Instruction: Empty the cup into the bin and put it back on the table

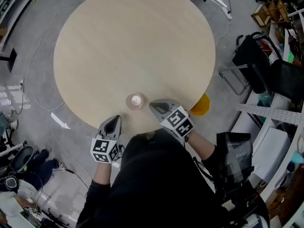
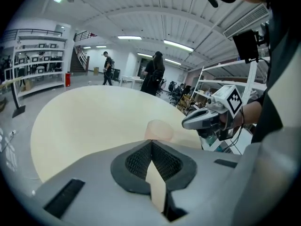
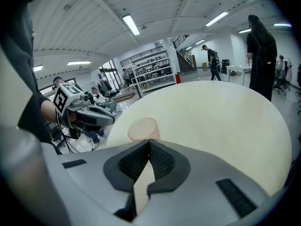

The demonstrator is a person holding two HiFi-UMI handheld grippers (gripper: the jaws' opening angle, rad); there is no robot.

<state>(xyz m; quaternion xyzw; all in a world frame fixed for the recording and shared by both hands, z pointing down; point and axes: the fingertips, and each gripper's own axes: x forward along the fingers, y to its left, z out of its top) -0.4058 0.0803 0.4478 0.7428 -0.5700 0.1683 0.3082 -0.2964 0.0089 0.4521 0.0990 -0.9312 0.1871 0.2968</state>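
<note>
A small translucent pinkish cup [image 1: 136, 101] stands upright near the front edge of the round beige table [image 1: 133, 42], with something pale inside it. My left gripper [image 1: 114, 121] is shut and empty, just below and left of the cup, at the table's rim. The right gripper [image 1: 154, 106] is shut too, a short way right of the cup, holding nothing. In the left gripper view the cup [image 2: 159, 130] stands just beyond the closed tips [image 2: 151, 142]. In the right gripper view the cup [image 3: 143, 128] is right ahead of the closed tips [image 3: 149, 141]. An orange-yellow bin [image 1: 200, 106] peeks out under the table's right edge.
A black chair [image 1: 249, 61] and shelving [image 1: 280, 27] stand on the right of the table. Cables [image 1: 33, 70] run over the grey floor on the left. Two people [image 2: 153, 74] stand far beyond the table. The other gripper [image 2: 211, 114] shows at the right of the left gripper view.
</note>
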